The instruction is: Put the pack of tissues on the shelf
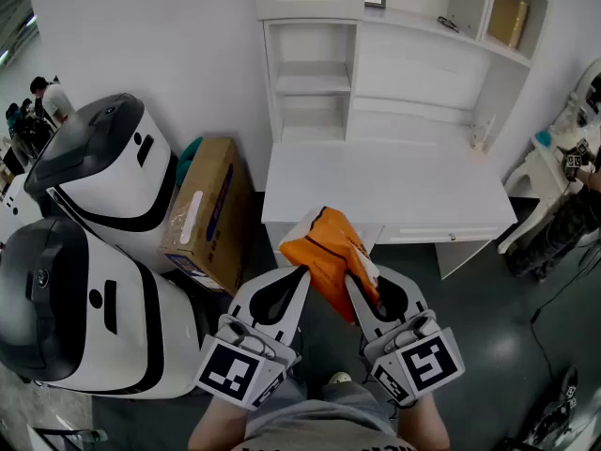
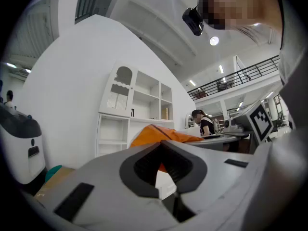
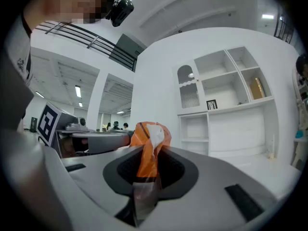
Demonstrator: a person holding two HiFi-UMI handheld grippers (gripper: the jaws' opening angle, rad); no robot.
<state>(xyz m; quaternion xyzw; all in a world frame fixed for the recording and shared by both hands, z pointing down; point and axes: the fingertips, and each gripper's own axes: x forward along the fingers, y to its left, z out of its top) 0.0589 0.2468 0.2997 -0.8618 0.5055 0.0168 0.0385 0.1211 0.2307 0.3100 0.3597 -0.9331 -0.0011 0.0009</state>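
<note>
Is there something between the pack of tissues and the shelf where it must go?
Nothing visible does. The pack of tissues hangs at the near edge of the desk top, which looks bare from there up to the open shelf.

The orange-and-white pack of tissues [image 1: 329, 252] wears thin, crinkled plastic film, shiny (clear at one end). The white desk [image 1: 394, 191] looks smooth and matt, painted. The brown cardboard box [image 1: 208, 209] is dull, paper-rough.
</note>
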